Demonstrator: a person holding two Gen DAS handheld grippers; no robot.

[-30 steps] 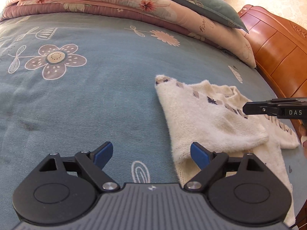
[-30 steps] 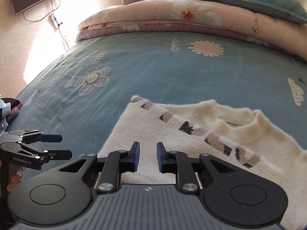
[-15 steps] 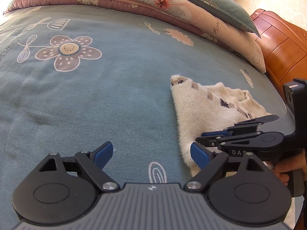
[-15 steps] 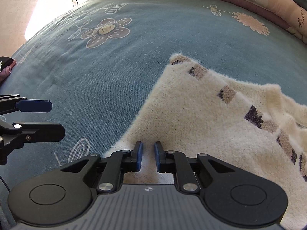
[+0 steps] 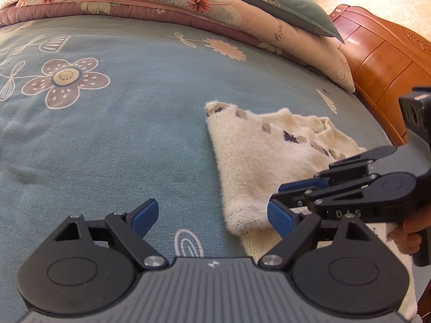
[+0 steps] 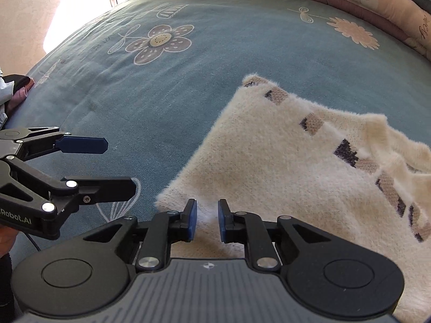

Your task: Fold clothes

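The sweater point(image 6: 282, 167) (cream, fluffy, with a line of brown and dark blocks across it) lies partly folded on the bedspread point(image 6: 188, 86), toward the side nearest the wooden bed frame point(image 5: 382, 62). The right gripper point(image 6: 207, 220) sits low over its near edge, blue pads narrowly parted with a little cream knit showing in the gap; whether they pinch the fabric cannot be told. The left gripper point(image 5: 212, 218) is spread wide above bare bedspread just beside the sweater's near corner, holding nothing. The bedspread is teal with big pale flowers point(image 5: 64, 79) and looped line drawings. Along its far side lies a folded pink quilt point(image 5: 150, 2), with a teal pillow point(image 5: 272, 2) resting on it. Beyond the bed in the right wrist view, a pale sunlit wall point(image 6: 40, 8).
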